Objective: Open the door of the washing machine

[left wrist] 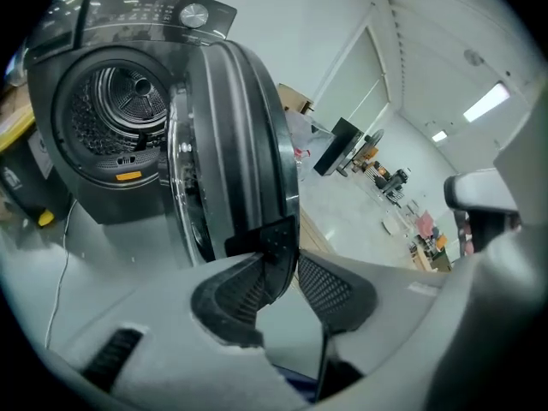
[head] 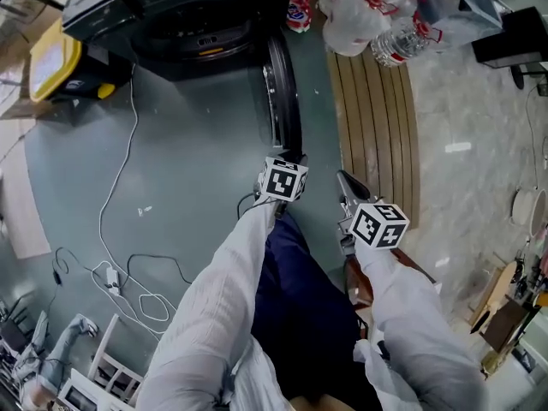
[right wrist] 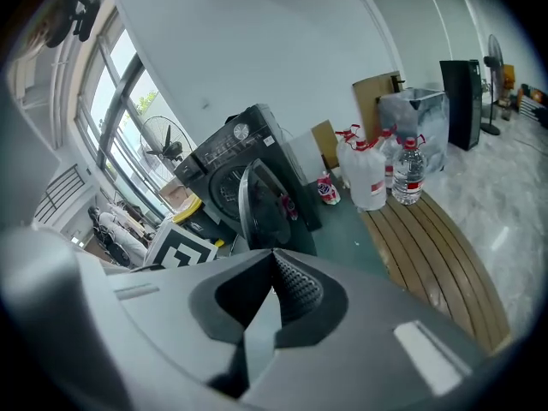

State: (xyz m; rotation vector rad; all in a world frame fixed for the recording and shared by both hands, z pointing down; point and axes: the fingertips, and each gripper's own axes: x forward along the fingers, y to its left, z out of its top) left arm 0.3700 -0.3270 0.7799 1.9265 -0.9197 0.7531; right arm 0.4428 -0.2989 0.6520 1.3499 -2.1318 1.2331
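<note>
The dark front-loading washing machine [head: 171, 15] stands at the top of the head view, its drum [left wrist: 120, 110] exposed. Its round door [head: 282, 92] is swung out towards me, seen edge-on. My left gripper [head: 291, 157] is at the door's near edge. In the left gripper view the door's [left wrist: 231, 144] black edge piece sits between the two pads, and the left gripper [left wrist: 287, 272] is shut on it. My right gripper [head: 342, 178] hangs to the right of the door, apart from it. Its pads meet with nothing between them, so the right gripper [right wrist: 276, 259] is shut.
A slatted wooden platform [head: 377, 118] lies right of the door, with white bags and water bottles [head: 368, 15] at its far end. A white cable [head: 120, 187] trails over the green floor at the left. A yellow bin [head: 51, 58] stands left of the machine.
</note>
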